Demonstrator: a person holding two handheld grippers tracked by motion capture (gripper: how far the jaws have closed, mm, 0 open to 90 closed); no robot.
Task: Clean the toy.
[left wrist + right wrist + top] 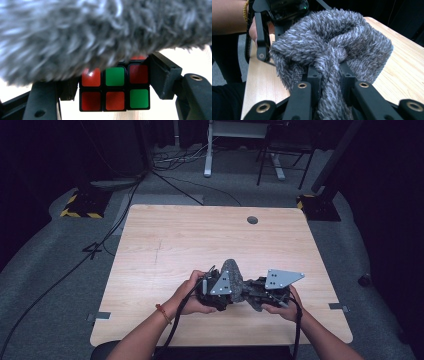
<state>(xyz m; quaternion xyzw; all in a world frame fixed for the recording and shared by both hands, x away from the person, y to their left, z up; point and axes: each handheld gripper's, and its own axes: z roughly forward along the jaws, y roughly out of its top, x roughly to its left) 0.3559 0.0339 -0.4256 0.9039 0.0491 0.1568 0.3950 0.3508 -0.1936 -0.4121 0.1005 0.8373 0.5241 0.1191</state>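
Note:
A grey fuzzy cloth [231, 270] hangs between both grippers over the front middle of the wooden table [200, 235]. My left gripper [115, 82] is shut on a Rubik's cube [115, 97], whose face toward the camera shows red and green stickers. The fuzzy cloth [87, 32] drapes over the cube's top and hides its upper row. My right gripper [328, 75] is shut on a bunched fold of the cloth [337, 37]. The left gripper's black frame [262, 32] reaches into the cloth from the far side. In the high view the left gripper [227, 290] and right gripper [256, 292] nearly meet.
A round cable hole [252, 220] sits near the table's far edge. Beyond the table, cables cross the grey floor, stand bases with yellow-black stripes [82, 205] flank it, and white desk legs [207, 150] stand at the back.

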